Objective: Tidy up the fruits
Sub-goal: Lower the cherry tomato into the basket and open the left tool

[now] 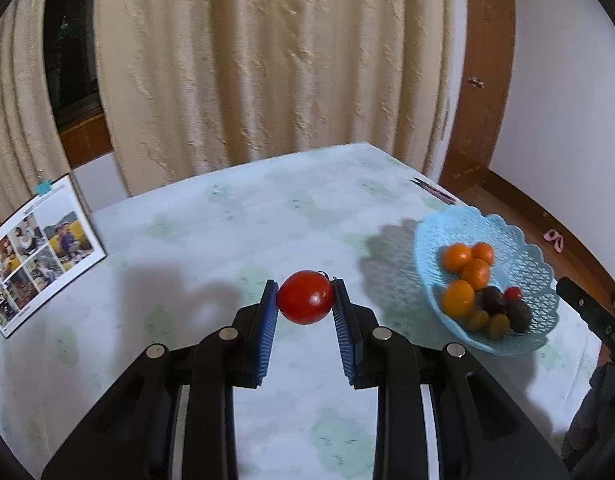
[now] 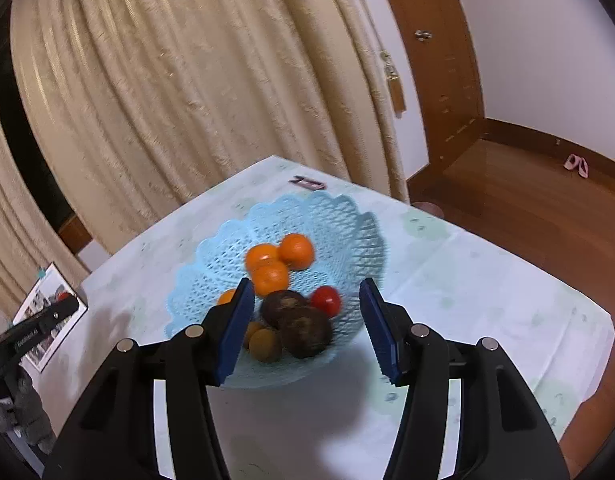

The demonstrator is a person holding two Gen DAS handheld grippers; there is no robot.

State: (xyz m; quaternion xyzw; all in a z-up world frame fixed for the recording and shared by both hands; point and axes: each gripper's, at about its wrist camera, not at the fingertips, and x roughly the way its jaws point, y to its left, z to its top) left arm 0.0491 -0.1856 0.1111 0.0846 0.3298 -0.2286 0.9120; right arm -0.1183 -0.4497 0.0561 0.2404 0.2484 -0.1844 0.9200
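Observation:
My left gripper (image 1: 305, 294) is shut on a red tomato (image 1: 305, 298), held above the pale tablecloth. To its right stands a light blue lattice basket (image 1: 519, 256) holding oranges (image 1: 467, 264), dark brown fruits (image 1: 517, 314), small greenish fruits and a small red tomato (image 1: 513, 293). In the right wrist view my right gripper (image 2: 307, 300) stands open over the near side of the same basket (image 2: 347, 224). No fruit is pinched between its blue pads (image 2: 377, 328). Below it lie the oranges (image 2: 281, 260), two dark brown fruits (image 2: 299, 320) and a small red tomato (image 2: 326, 300).
A photo calendar (image 1: 39, 256) stands at the table's left edge. A small dark object (image 2: 307, 182) lies near the far table corner. Cream curtains hang behind the table. The table edge drops to a wooden floor (image 2: 527, 208) on the right.

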